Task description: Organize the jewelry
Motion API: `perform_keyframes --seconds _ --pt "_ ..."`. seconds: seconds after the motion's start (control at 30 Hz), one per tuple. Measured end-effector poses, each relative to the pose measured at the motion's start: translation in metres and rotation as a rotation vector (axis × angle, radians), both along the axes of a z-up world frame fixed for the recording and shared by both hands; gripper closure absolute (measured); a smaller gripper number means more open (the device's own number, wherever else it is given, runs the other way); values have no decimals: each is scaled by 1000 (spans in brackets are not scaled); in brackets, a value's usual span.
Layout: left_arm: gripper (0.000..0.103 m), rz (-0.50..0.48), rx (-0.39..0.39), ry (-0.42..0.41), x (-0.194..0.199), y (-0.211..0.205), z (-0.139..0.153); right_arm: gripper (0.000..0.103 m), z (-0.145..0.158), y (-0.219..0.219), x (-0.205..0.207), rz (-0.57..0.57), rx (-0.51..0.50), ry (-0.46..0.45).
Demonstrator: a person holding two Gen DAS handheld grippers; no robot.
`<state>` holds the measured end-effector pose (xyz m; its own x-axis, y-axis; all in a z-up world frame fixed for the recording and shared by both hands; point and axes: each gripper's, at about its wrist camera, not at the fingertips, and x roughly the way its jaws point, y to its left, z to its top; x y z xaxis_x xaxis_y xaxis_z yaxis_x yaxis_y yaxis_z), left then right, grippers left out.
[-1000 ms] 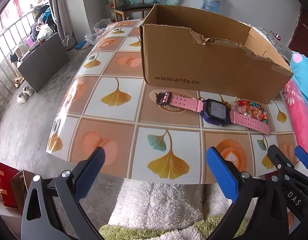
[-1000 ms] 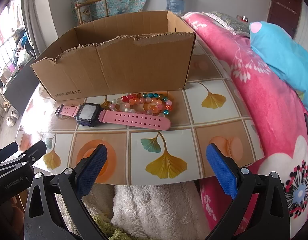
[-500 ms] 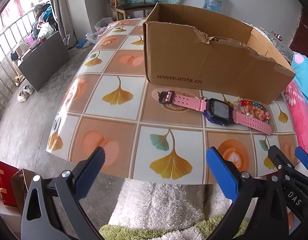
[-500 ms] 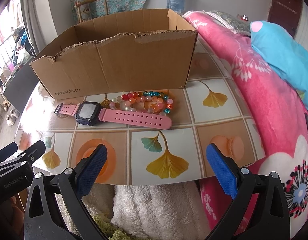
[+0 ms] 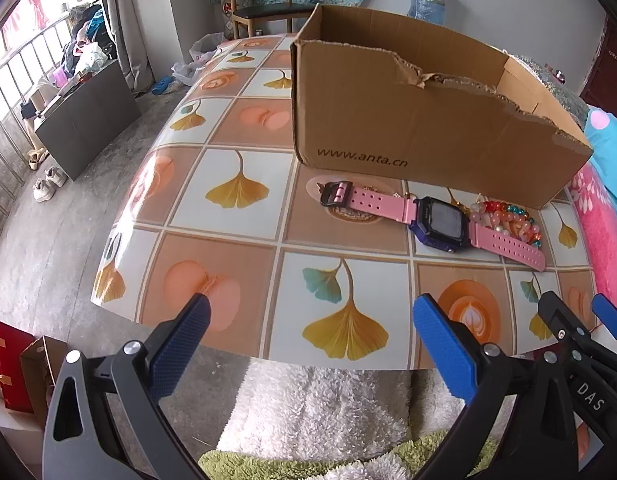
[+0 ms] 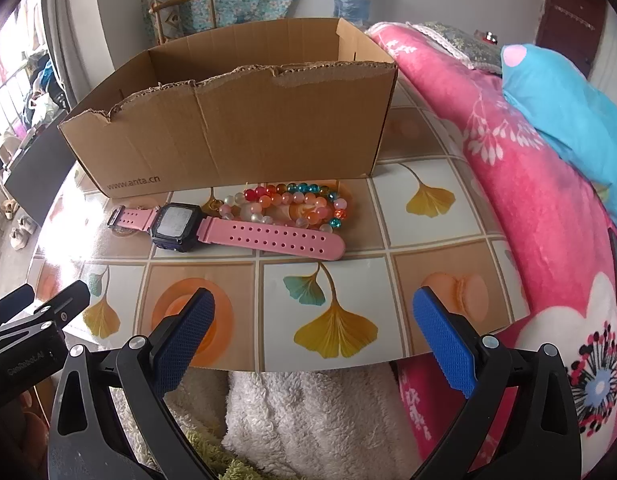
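Ahead of both sets of fingers, past the near edge of the worktop (image 5: 236, 240), the jewelry lies in a short row against the front wall of the cardboard box (image 6: 244, 136). I have the left gripper (image 5: 310, 344) and the right gripper (image 6: 312, 340) hanging just off that near edge, each with its blue fingers (image 6: 442, 338) spread wide and nothing between them.

The pink-strapped watch (image 6: 224, 228) lies flat and stretched out, its dark face up, ahead and a little left of my right fingers; from the left camera it sits ahead and to the right. The bead bracelet (image 6: 286, 204) is just beyond it, touching or slightly overlapping the long holed strap, and nearly against the box wall.

I judge nothing has been put away yet, and the step in hand is the first reach. The watch looks the better first pick, since it lies nearest the fingers. I would bring the right fingers in over the strap beside the watch body, turn them so they straddle the strap across its width, and come down squarely to the worktop before closing. Gripping the body itself risks a slip on the smooth case. The beads lie so close that a careless descent could snag them and drag both pieces together. Then I must lift clear of the ragged front wall before lowering into the box.
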<state>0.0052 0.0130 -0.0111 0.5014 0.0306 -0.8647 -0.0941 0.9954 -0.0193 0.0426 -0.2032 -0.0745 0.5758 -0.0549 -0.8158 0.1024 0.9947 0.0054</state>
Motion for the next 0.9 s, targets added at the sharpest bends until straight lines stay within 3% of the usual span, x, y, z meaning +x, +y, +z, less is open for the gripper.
perform_keyframes --seconds 0.67,0.9 --pt "4 -18 -8 -3 18 6 7 8 9 2 12 -33 -14 10" --pt "4 -16 -2 -45 45 16 16 8 21 -18 35 -93 13 -24"
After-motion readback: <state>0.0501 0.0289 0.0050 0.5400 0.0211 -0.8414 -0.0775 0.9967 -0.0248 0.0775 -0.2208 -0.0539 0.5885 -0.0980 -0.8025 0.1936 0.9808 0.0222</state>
